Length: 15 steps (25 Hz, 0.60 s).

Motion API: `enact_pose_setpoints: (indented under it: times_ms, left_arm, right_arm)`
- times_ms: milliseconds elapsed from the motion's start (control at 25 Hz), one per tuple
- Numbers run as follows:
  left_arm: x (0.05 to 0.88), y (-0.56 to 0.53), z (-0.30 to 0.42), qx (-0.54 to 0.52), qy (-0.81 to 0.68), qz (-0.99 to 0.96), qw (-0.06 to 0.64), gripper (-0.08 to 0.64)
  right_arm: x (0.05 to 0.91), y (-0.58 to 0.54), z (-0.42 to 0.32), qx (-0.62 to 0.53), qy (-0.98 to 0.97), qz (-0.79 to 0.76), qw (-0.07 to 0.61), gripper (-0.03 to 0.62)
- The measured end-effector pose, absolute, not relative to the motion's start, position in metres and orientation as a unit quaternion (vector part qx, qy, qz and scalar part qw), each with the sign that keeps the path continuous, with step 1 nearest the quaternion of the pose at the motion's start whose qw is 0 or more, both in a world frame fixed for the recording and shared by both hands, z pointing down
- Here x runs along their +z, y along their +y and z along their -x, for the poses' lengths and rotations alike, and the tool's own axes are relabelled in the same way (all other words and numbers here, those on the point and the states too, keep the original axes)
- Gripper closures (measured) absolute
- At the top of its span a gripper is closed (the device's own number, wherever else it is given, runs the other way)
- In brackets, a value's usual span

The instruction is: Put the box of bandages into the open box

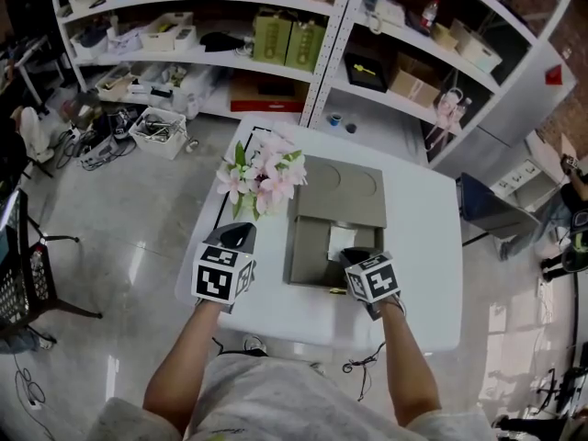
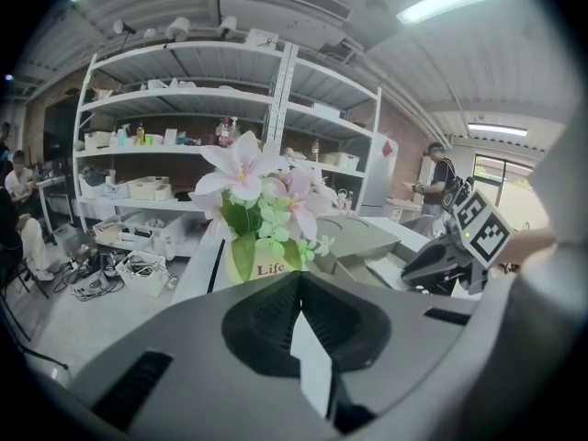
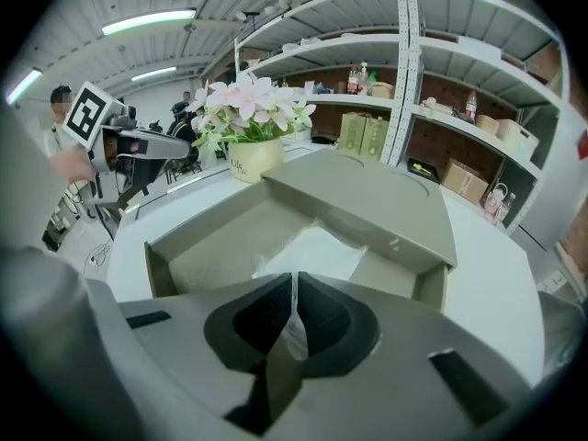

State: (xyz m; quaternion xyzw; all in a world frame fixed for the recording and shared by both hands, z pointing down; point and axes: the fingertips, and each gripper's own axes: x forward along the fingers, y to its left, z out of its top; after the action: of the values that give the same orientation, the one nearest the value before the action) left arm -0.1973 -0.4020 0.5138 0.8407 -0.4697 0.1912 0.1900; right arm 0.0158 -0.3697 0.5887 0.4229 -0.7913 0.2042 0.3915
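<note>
White table (image 1: 423, 246) w/ steel shelving (image 1: 312, 26) behind is seen from above. An olive open box (image 1: 308, 252) is set near the table's middle. Its lid (image 1: 344, 196) is laid across the box's far half, so only the near half is left uncovered. The bandage box (image 1: 342, 239), white & in clear wrap, is seen lying flat inside the open box, at the lid's edge, nearer the box's right wall. The right gripper (image 1: 355, 257) is held over the box's near right part, jaws pressed together on a sliver of that clear wrap. The left gripper (image 1: 241, 234) is held just left of the box over bare tabletop, jaws closed tight w/ nothing between. A flower pot (image 1: 262, 177) marked "Life" is stood by the box's far left corner; touching or not can't be told. Well beyond the box to the left, a white basket (image 1: 158, 131) of clutter is seen on the floor.
</note>
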Motion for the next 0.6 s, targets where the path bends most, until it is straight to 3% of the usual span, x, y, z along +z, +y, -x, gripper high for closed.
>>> enact_pose_setpoints:
  times_ms: [600]
  left_arm:
    - [0.512,-0.391,0.191,0.197,-0.467,-0.841,0.187,0.557]
  right_arm:
    - [0.575,-0.365,-0.016,0.213,-0.799,-0.431,0.361,0.535]
